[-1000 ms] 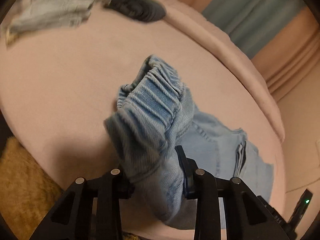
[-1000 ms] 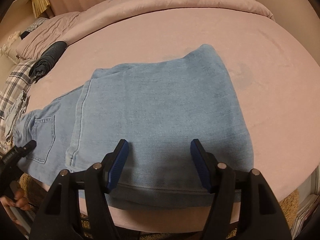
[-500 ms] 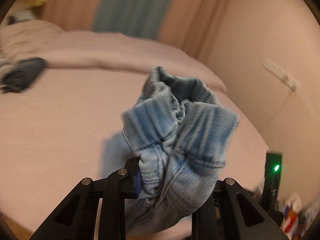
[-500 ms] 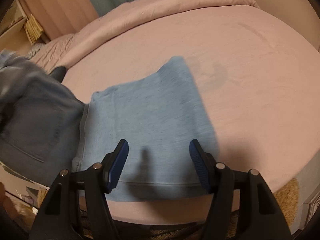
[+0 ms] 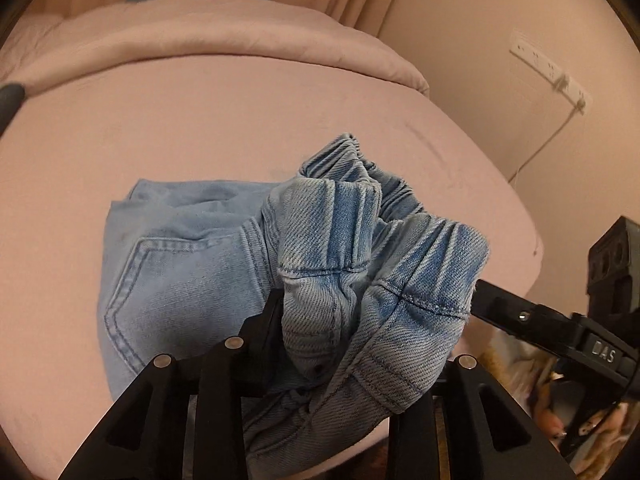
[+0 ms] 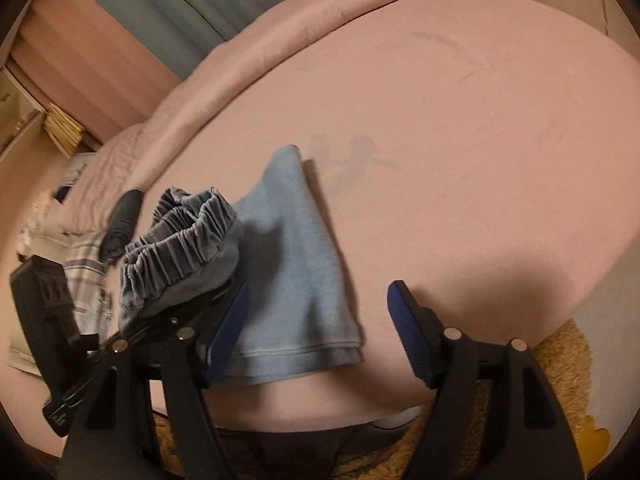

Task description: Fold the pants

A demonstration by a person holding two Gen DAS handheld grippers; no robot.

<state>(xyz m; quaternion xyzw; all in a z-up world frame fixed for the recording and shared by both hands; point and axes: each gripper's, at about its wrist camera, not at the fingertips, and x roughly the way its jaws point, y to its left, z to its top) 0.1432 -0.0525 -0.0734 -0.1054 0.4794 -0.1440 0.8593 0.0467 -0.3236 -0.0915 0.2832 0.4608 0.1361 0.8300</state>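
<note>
L gripper (image 5: 340,344) clamped; R gripper (image 6: 320,328) spread wide.

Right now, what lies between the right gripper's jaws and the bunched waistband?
In the right wrist view, only the folded legs on the bed, plus the left gripper clamping the waistband. The right gripper is open.

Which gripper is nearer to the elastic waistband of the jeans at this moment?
Left. The left gripper is clamped on the bunched waistband, holding it up; the right gripper hangs open beside it, over the folded legs.
</note>
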